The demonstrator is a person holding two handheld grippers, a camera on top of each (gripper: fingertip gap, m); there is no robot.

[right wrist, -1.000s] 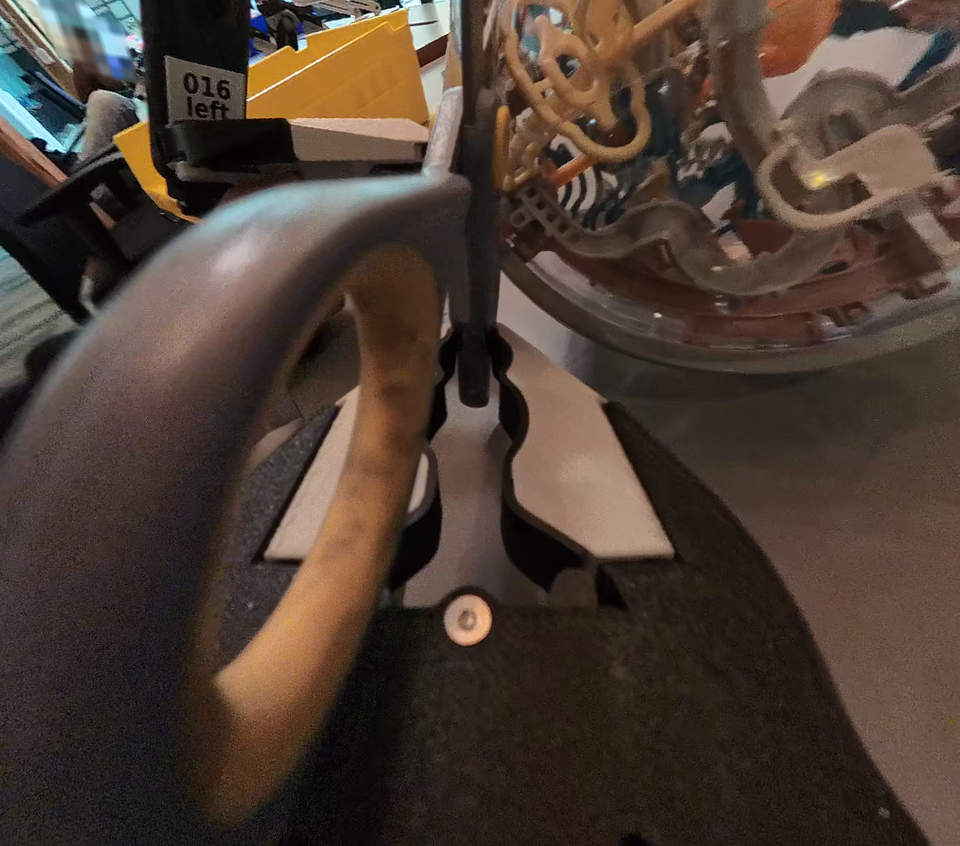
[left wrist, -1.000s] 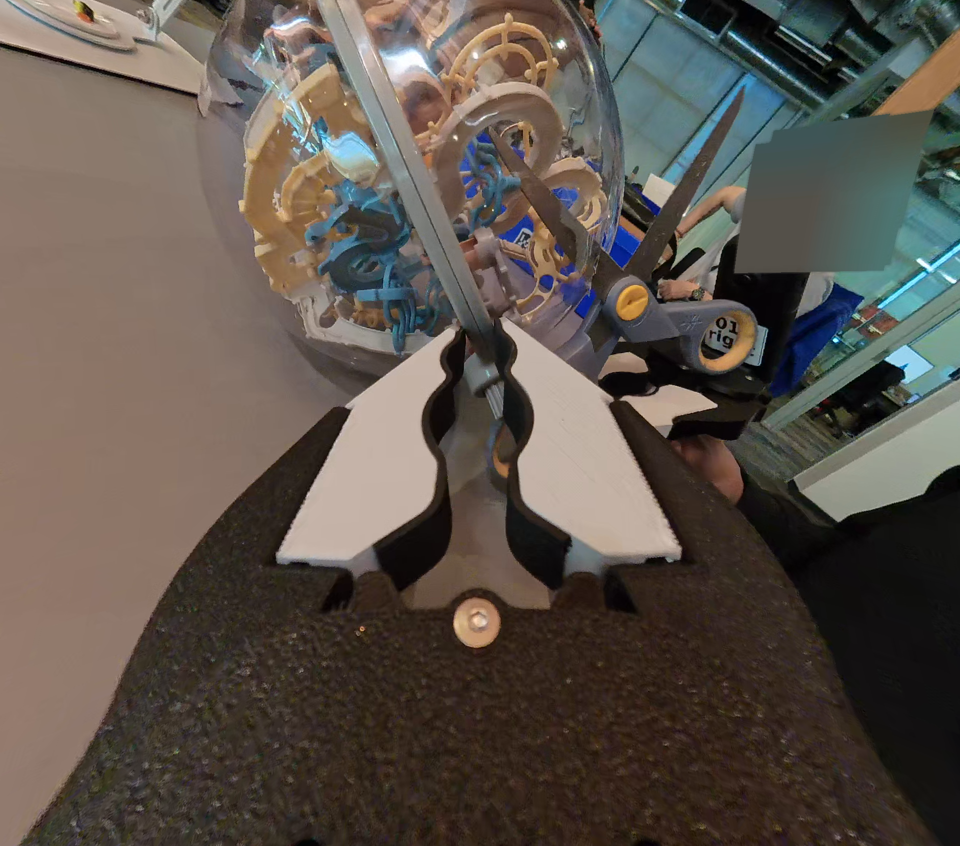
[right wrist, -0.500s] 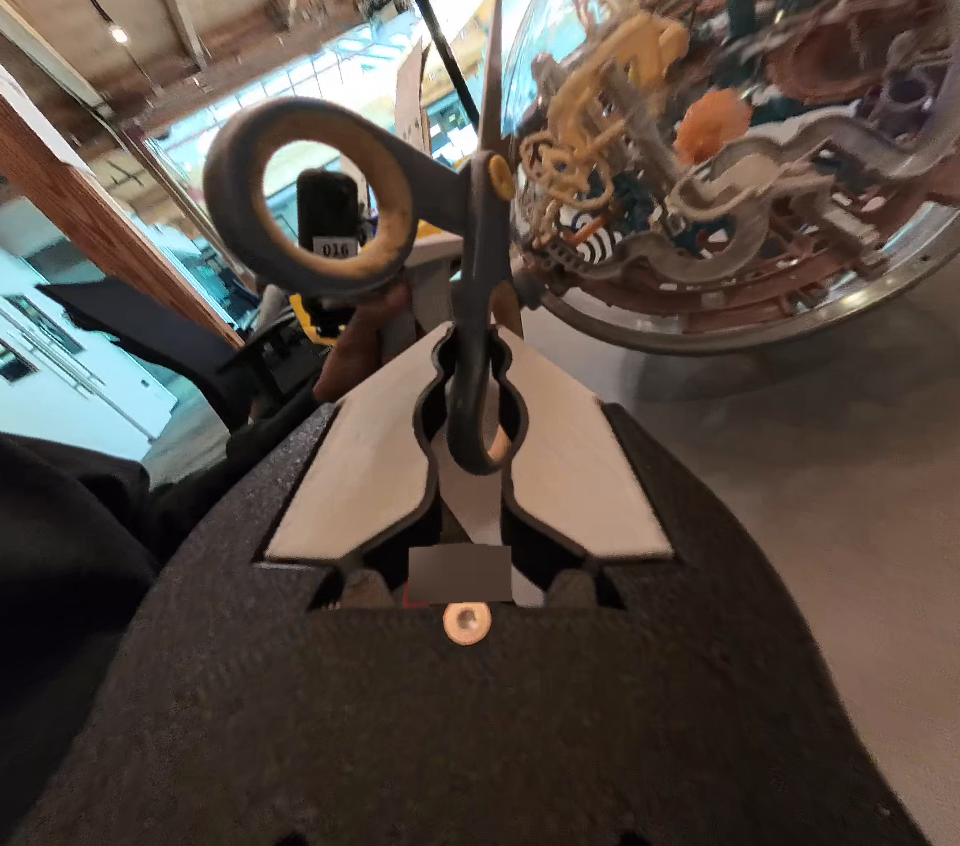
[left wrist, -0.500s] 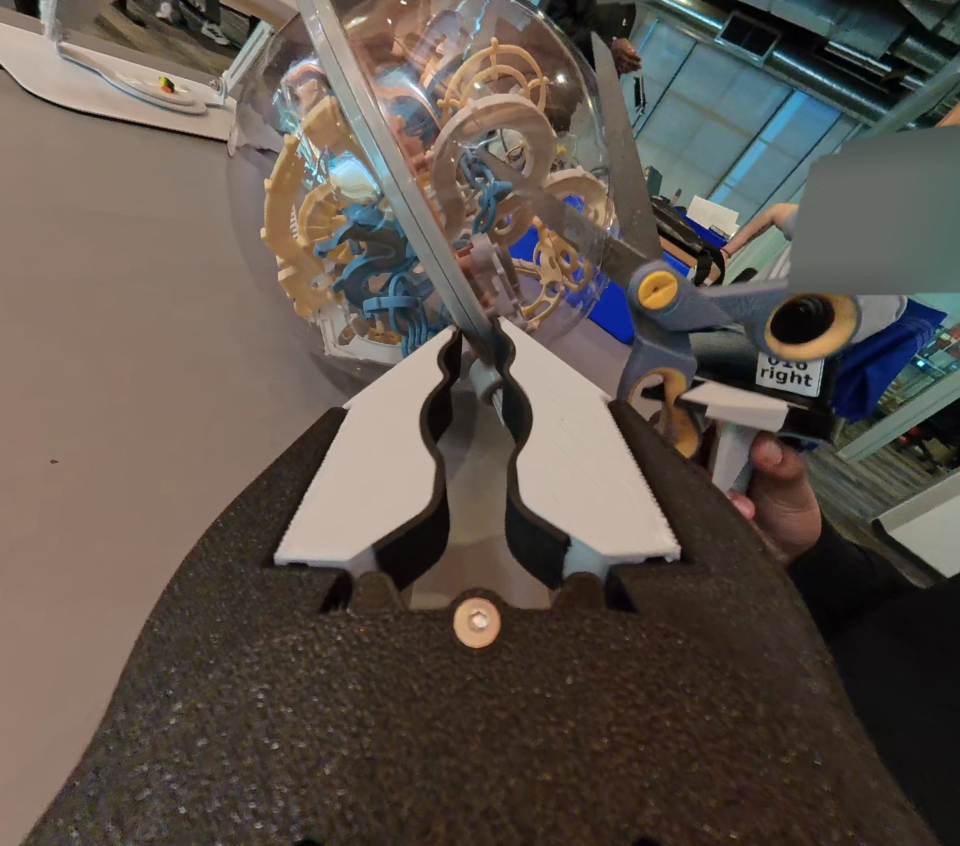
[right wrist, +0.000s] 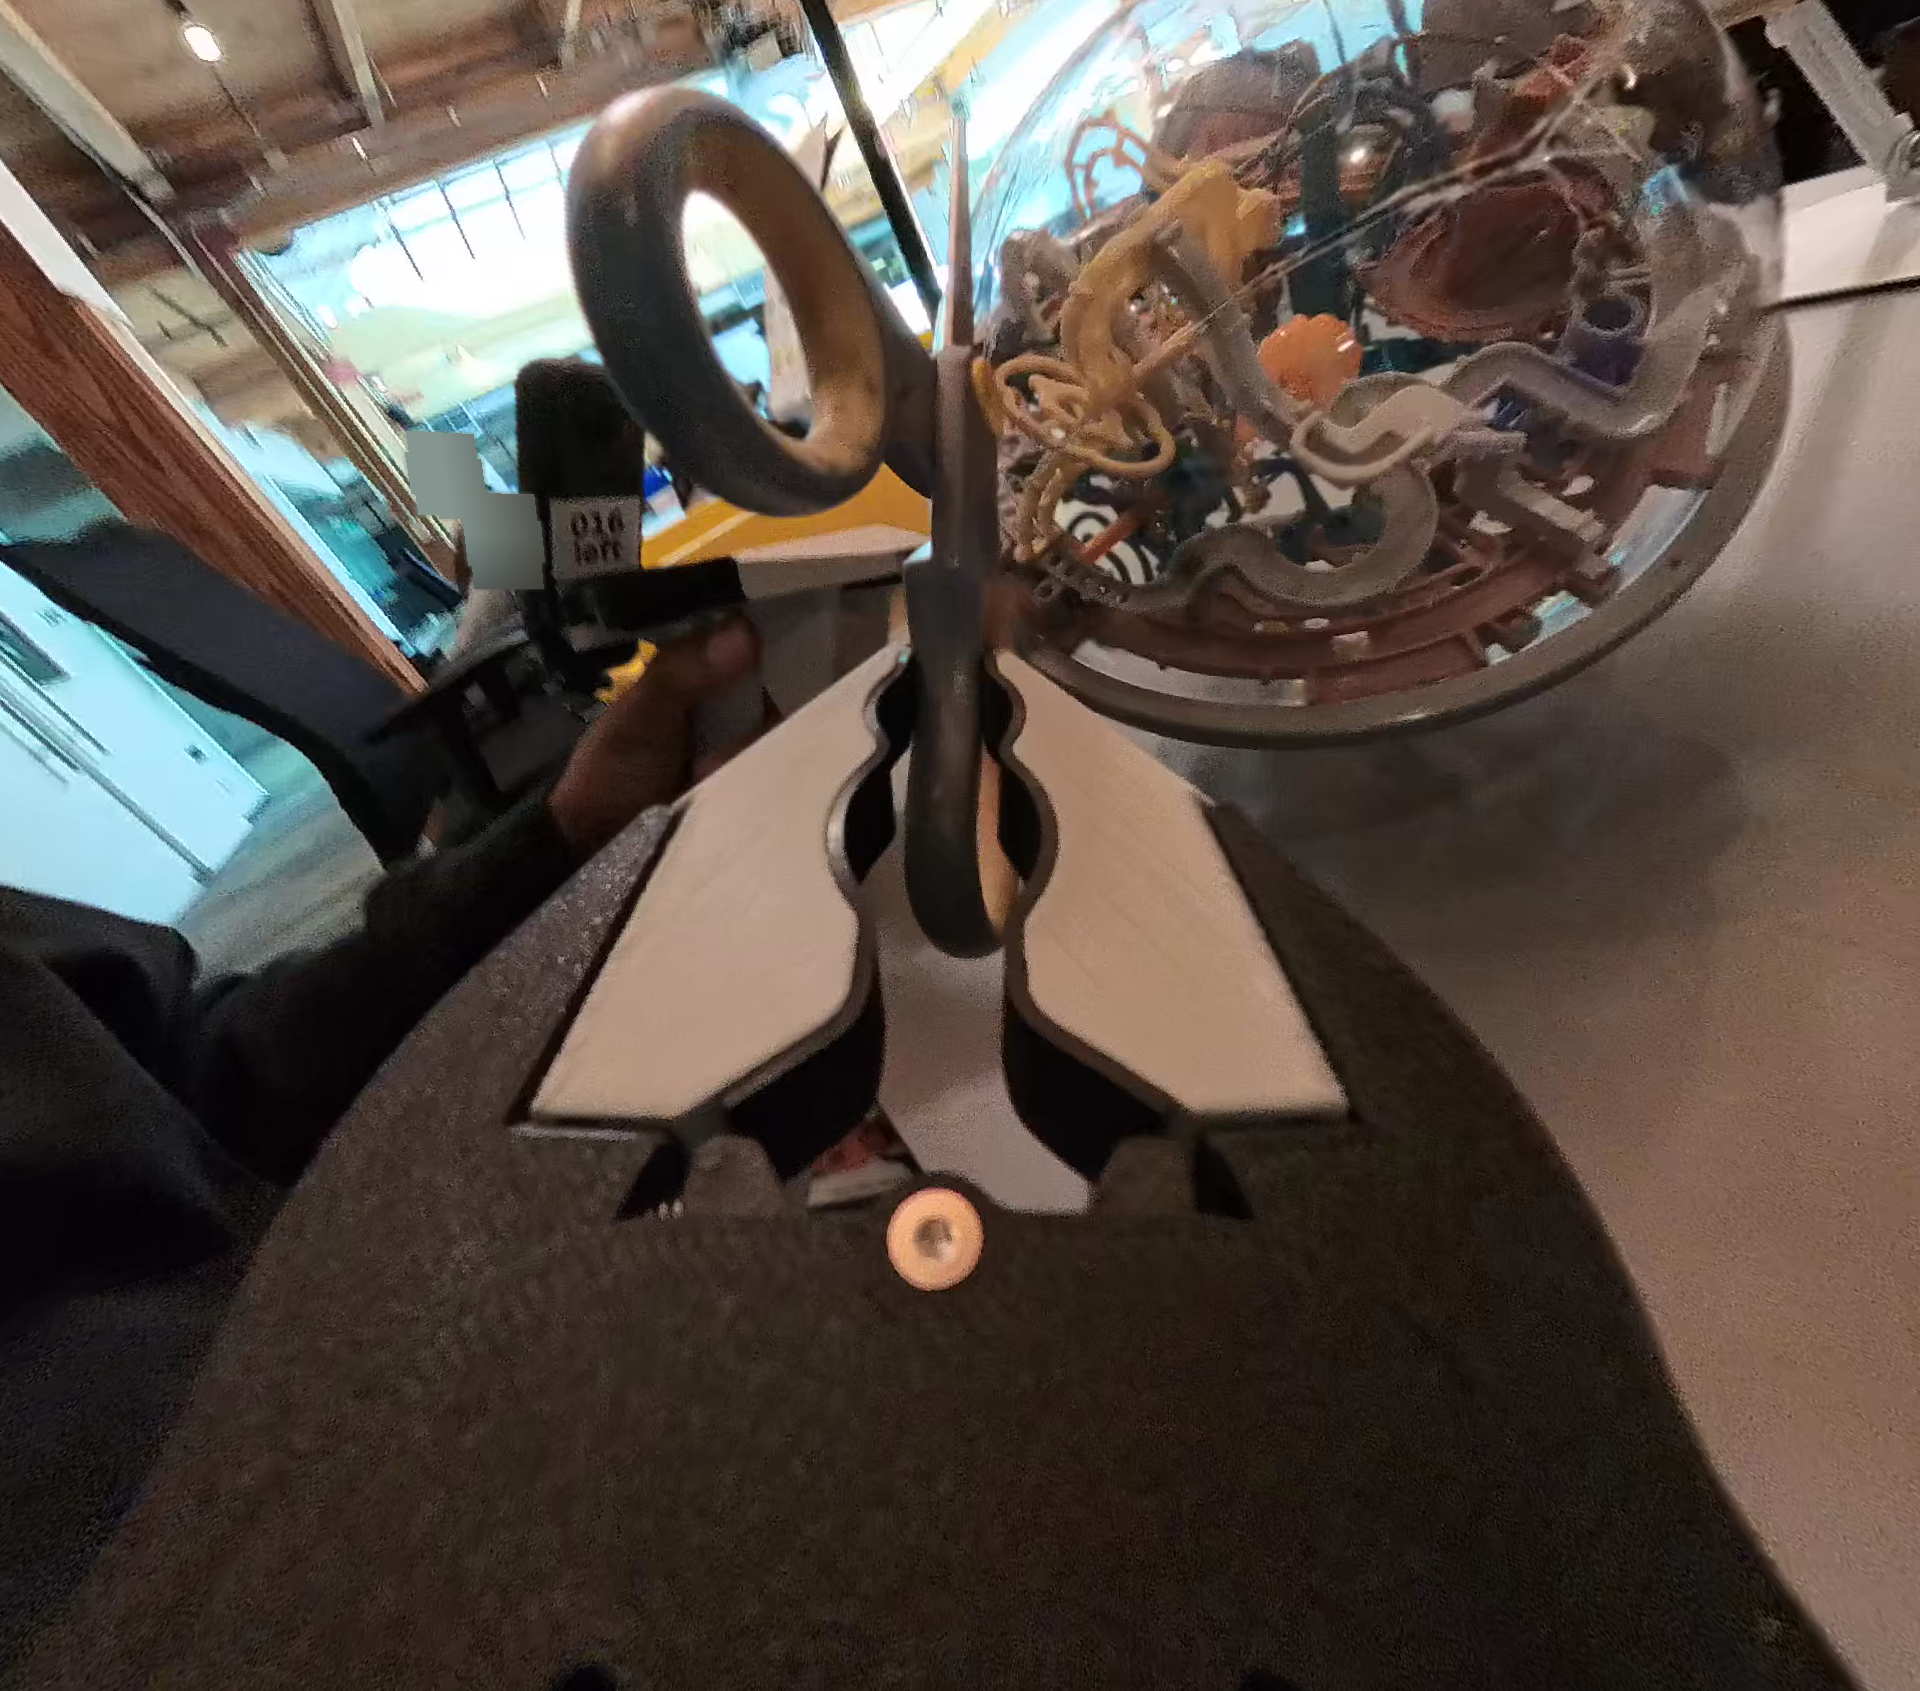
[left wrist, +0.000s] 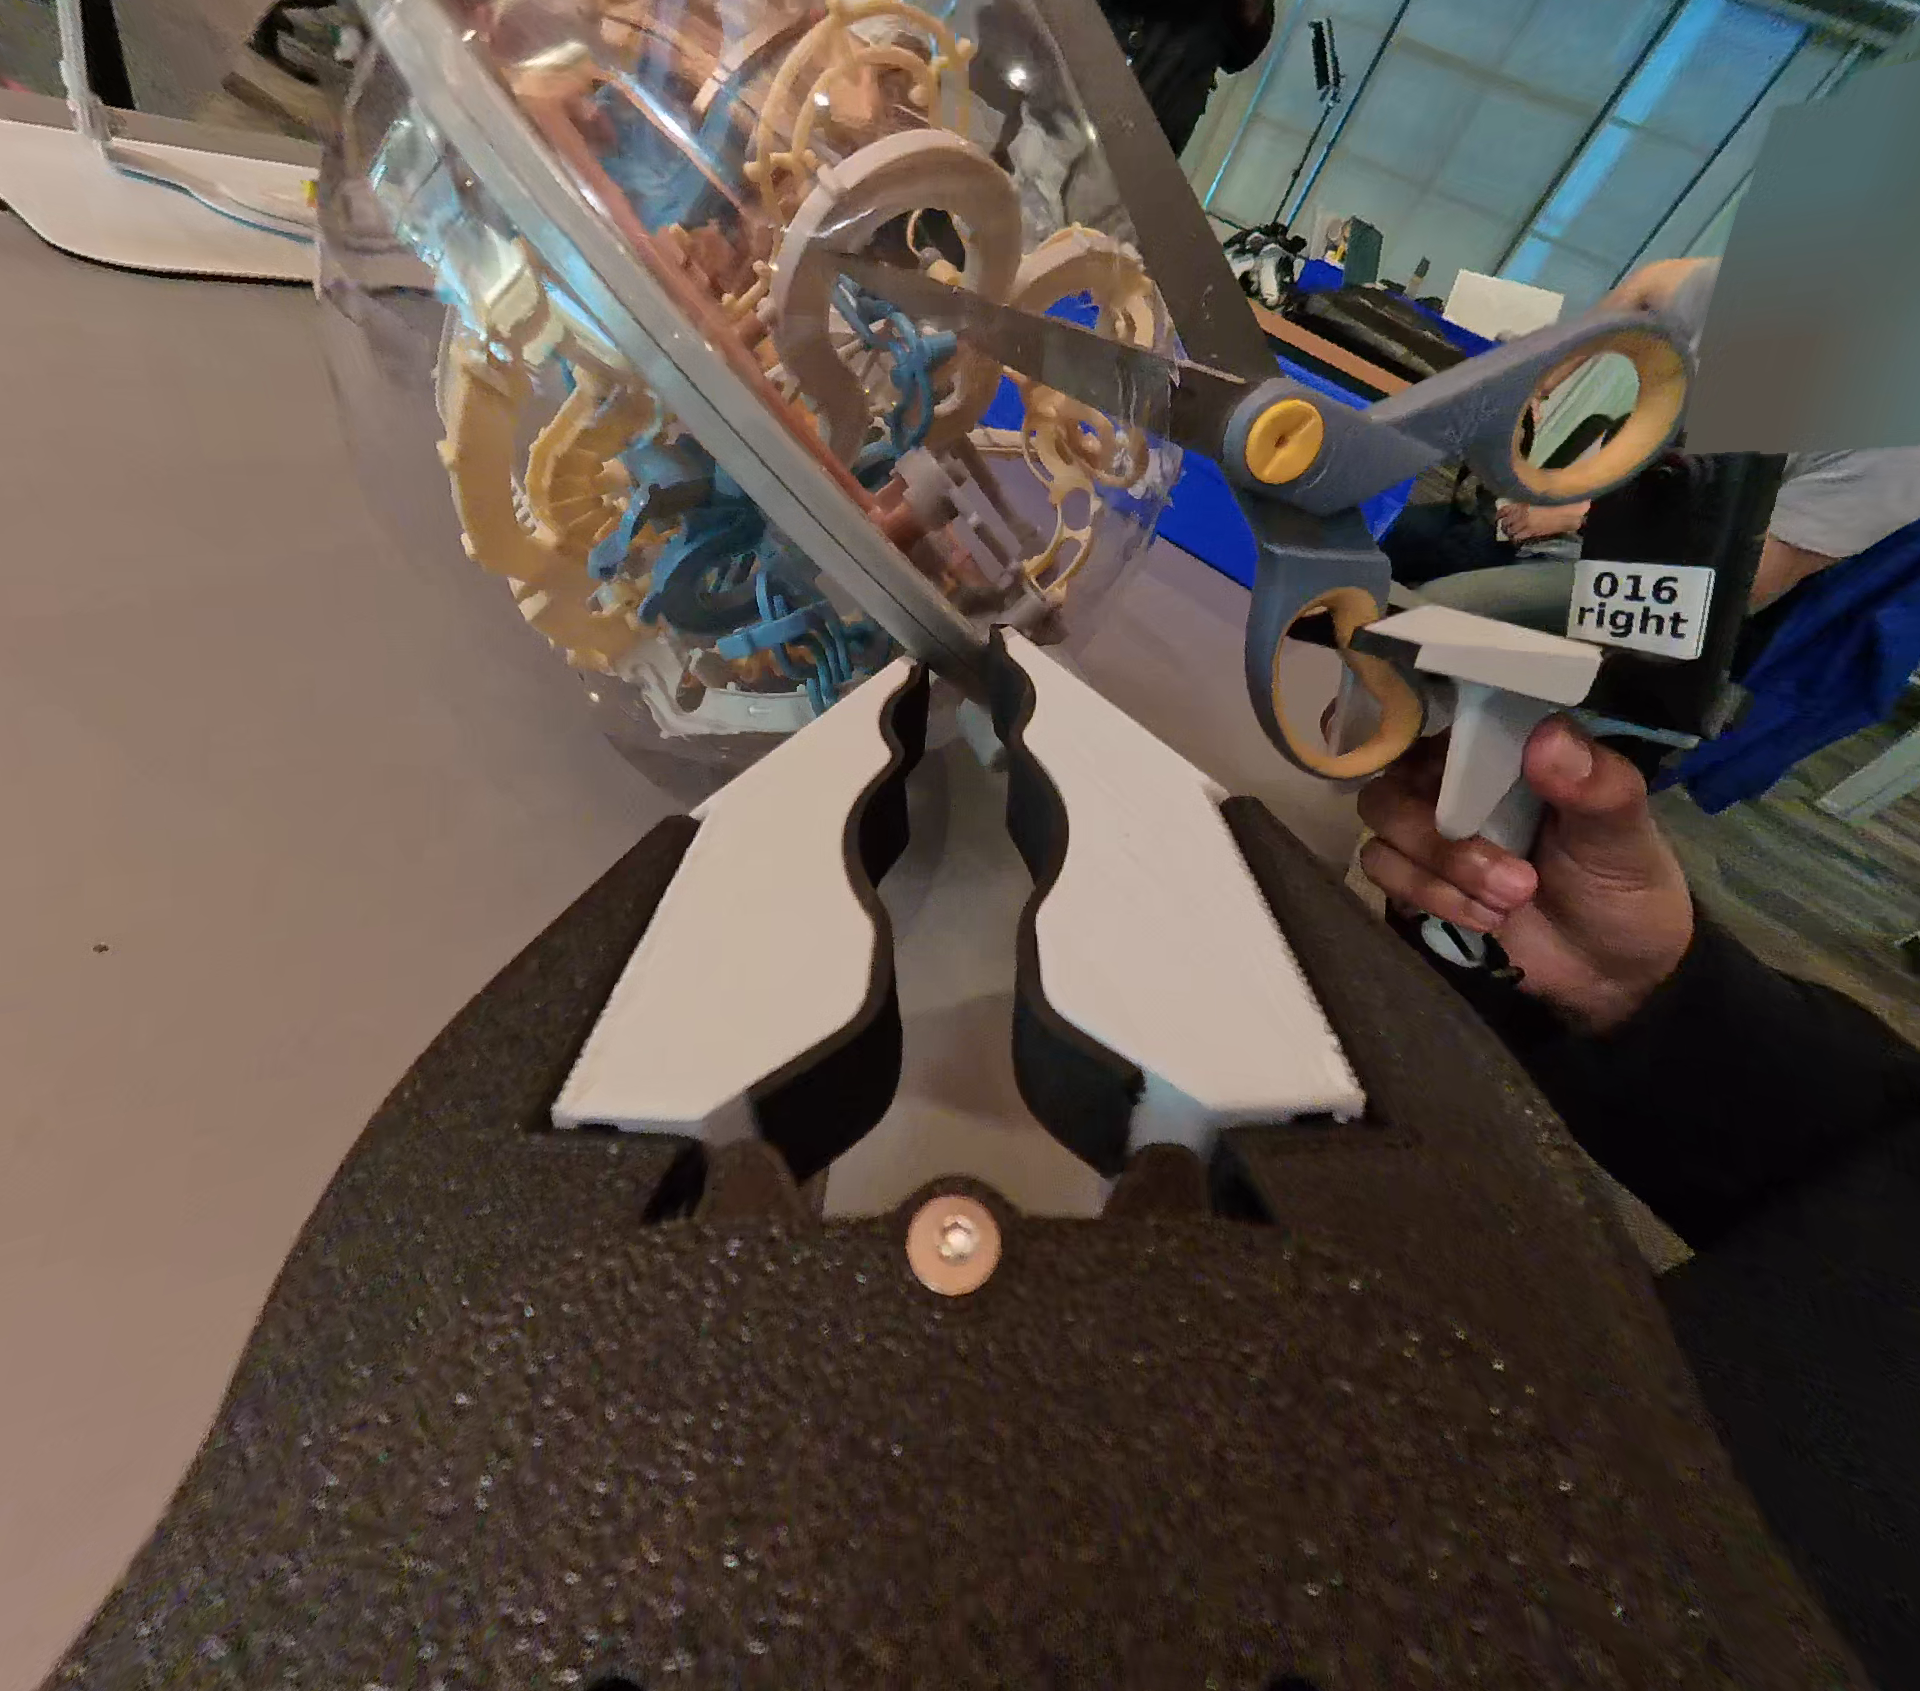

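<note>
left hand-held gripper (left wrist: 961, 685) pinches clear maze sphere's (left wrist: 748, 270) rim.

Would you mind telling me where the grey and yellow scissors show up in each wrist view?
Left wrist view: the scissors sit right of centre, blades open, one handle loop in the right gripper.
Right wrist view: the scissors stand at centre, lower loop clamped between the jaws.
Shared landmark: the clear maze ball, beside the scissors in both.
</note>
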